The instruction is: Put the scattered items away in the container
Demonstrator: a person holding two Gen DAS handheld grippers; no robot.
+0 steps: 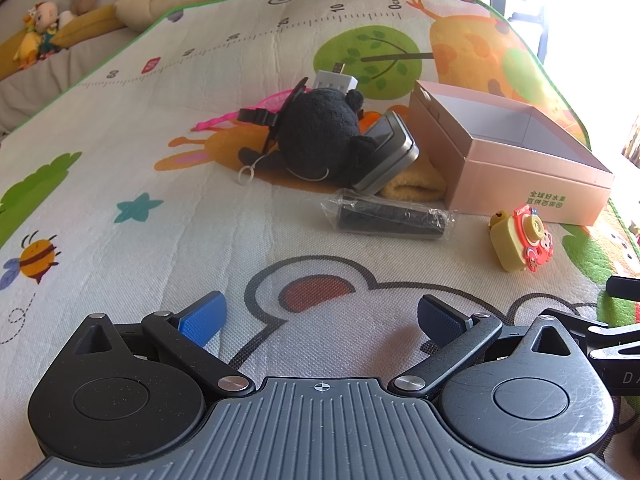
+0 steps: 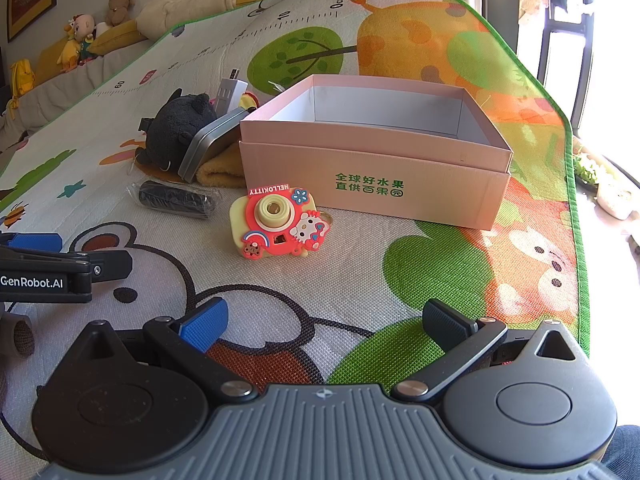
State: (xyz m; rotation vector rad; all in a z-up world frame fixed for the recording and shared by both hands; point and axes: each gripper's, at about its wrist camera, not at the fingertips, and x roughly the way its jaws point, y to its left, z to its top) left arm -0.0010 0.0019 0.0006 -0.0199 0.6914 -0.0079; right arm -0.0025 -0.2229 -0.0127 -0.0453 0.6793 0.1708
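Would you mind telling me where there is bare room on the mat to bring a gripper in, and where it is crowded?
Bare mat lies between the open right gripper and the toy camera, and right of that camera along the front of the pink box. The mat left of the black plush is also bare. Crowded: plush, metal tin, yellow cloth and wrapped black roll bunch against the box's left side.

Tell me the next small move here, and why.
Probably advance the right hand-held gripper, open and empty, to the toy camera. It lies alone on the mat, nearest, just in front of the pink box, whose visible interior holds nothing.
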